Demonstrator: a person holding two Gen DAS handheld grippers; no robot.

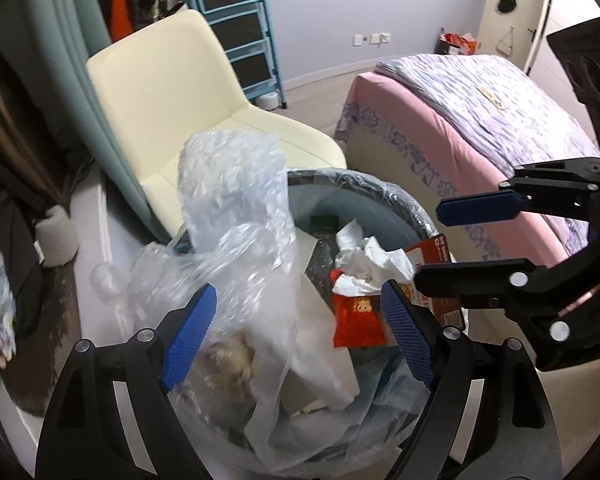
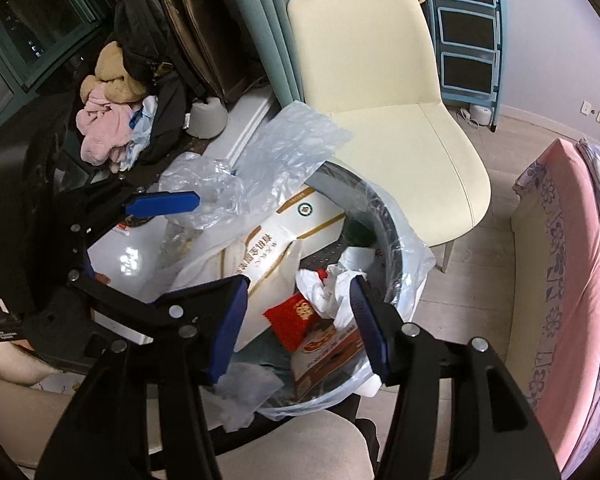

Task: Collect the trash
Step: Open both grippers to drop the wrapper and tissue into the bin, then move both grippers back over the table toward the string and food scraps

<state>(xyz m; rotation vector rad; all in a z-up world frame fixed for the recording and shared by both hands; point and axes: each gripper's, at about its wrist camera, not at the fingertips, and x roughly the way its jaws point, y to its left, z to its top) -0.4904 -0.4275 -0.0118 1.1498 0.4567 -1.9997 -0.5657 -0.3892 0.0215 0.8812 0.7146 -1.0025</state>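
A round grey bin [image 1: 380,196] [image 2: 394,240] with a clear liner stands on the floor, piled full. In it lie a white box with gold lettering [image 2: 284,232], a red envelope [image 1: 356,320] [image 2: 296,320], crumpled white tissue [image 1: 368,256] [image 2: 332,292] and a printed carton [image 2: 324,352]. Clear bubble wrap [image 1: 228,184] [image 2: 288,140] drapes over the bin's left rim. My left gripper [image 1: 298,336] [image 2: 216,240] hangs open above the plastic, pads apart from it. My right gripper [image 2: 300,324] [image 1: 452,248] is open over the tissue and envelope, holding nothing.
A cream chair [image 1: 172,92] [image 2: 380,80] stands just behind the bin. A bed with a pink sheet [image 1: 460,128] [image 2: 572,260] lies to the right. A blue drawer rack [image 1: 236,20] is at the back wall. Clothes and a bag [image 2: 108,120] are heaped at the left.
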